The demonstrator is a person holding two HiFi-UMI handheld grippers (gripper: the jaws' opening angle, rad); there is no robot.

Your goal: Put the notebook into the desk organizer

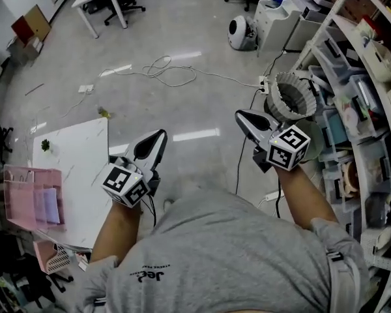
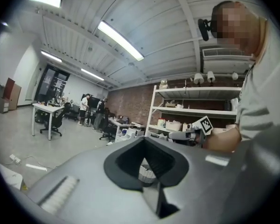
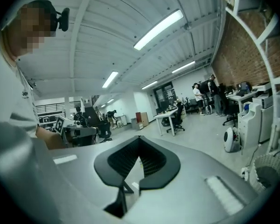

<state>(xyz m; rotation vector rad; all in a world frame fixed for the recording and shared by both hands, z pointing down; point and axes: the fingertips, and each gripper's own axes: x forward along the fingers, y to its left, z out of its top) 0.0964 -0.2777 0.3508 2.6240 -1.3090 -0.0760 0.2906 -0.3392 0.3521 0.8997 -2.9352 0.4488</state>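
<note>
While jaws together, both grippers (image 1: 160,134) (image 1: 239,115) aloft.

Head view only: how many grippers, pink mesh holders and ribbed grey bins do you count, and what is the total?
Grippers: 2 (left gripper, right gripper, both shut with nothing in them)
Pink mesh holders: 2 (desk organizer on the white table, smaller basket lower down)
Ribbed grey bins: 1 (ribbed grey bin by the shelving)
Total: 5
</note>
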